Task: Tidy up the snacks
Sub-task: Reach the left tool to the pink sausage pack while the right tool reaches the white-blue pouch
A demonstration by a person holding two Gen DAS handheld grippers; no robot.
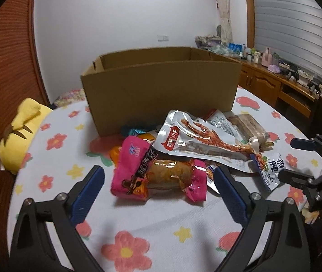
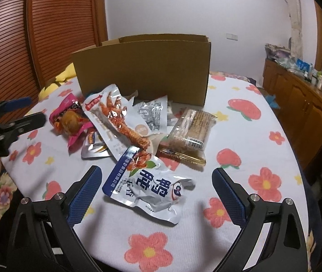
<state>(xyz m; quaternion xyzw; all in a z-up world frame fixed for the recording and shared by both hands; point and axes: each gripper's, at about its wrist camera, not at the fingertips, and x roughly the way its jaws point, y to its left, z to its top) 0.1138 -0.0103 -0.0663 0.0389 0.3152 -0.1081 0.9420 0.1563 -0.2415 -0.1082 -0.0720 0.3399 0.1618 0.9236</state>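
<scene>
Glossy plastic snack packets (image 2: pixel 124 122), matt cardboard box (image 1: pixel 161 90), soft flowered cloth (image 2: pixel 240 215).

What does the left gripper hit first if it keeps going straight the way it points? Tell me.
Most likely the pink snack packet, which lies between and just ahead of the left gripper and its open jaws. Depth is hard to judge, so contact may be with its near edge or the tablecloth just before it.

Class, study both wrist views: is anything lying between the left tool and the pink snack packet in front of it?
Nothing visible. The left tool is open, with the pink snack packet directly between its fingers on the flowered cloth. The silver chicken-foot packet lies behind, nearer the cardboard box.
</scene>
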